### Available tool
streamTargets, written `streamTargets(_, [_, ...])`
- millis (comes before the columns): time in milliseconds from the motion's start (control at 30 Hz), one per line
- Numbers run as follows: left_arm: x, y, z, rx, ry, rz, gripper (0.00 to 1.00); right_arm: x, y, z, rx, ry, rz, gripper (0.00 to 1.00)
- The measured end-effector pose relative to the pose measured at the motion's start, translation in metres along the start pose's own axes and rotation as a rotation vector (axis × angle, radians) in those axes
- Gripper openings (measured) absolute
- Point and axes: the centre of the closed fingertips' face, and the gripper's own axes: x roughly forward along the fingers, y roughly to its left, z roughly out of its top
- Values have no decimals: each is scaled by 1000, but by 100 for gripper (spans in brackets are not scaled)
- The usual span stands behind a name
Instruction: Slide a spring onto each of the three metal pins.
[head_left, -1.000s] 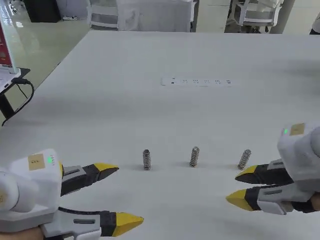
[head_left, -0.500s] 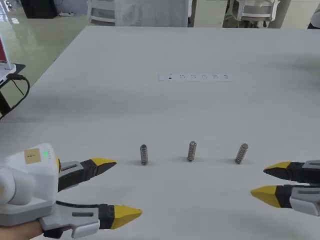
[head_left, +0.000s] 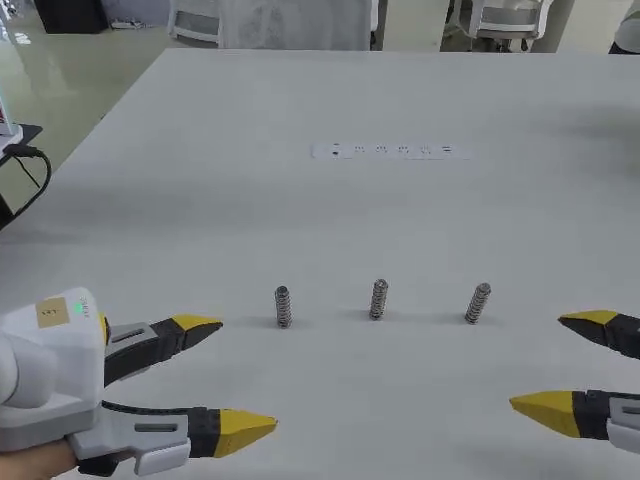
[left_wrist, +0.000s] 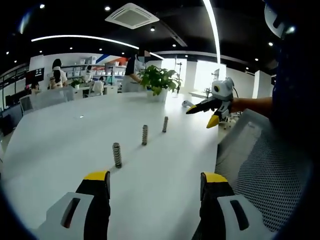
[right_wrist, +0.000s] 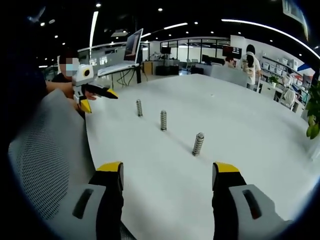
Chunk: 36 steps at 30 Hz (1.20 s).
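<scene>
Three upright pins, each wrapped in a steel spring, stand in a row on the white table: left spring (head_left: 283, 306), middle spring (head_left: 378, 299), right spring (head_left: 478, 303). My left gripper (head_left: 236, 378) is open at the near left, with nothing between its yellow tips. The right gripper (head_left: 562, 362) is open at the near right edge, also holding nothing. The left gripper view has the springs (left_wrist: 117, 155) ahead and the right gripper (left_wrist: 209, 107) far off. The right gripper view has the nearest spring (right_wrist: 198, 144) ahead and the left gripper (right_wrist: 95, 95) beyond.
A white power strip (head_left: 389, 151) lies flat farther back on the table (head_left: 300, 220). Chairs stand past the far edge. A mesh chair back (left_wrist: 260, 165) sits close to the near table edge. People and a plant (left_wrist: 159, 80) are in the background.
The right gripper has drawn back to the right and toward me, and its jaws have spread wider. The left gripper has eased slightly down-left. The springs stay put.
</scene>
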Motion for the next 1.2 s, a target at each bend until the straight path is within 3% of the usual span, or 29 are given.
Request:
streamTargets(267, [0, 2, -7, -20, 6, 18, 80, 2, -1, -3, -12, -28, -12, 93])
streamTargets(433, [-1, 6, -11, -29, 10, 38, 89, 4, -3, -4, 9, -45, -14, 99])
streamTargets(633, [1, 10, -13, -41, 6, 55, 98, 7, -2, -4, 28, -60, -12, 99])
streamTargets(1200, [0, 22, -11, -71, -9, 92, 98, 8, -7, -1, 54, -73, -24, 99])
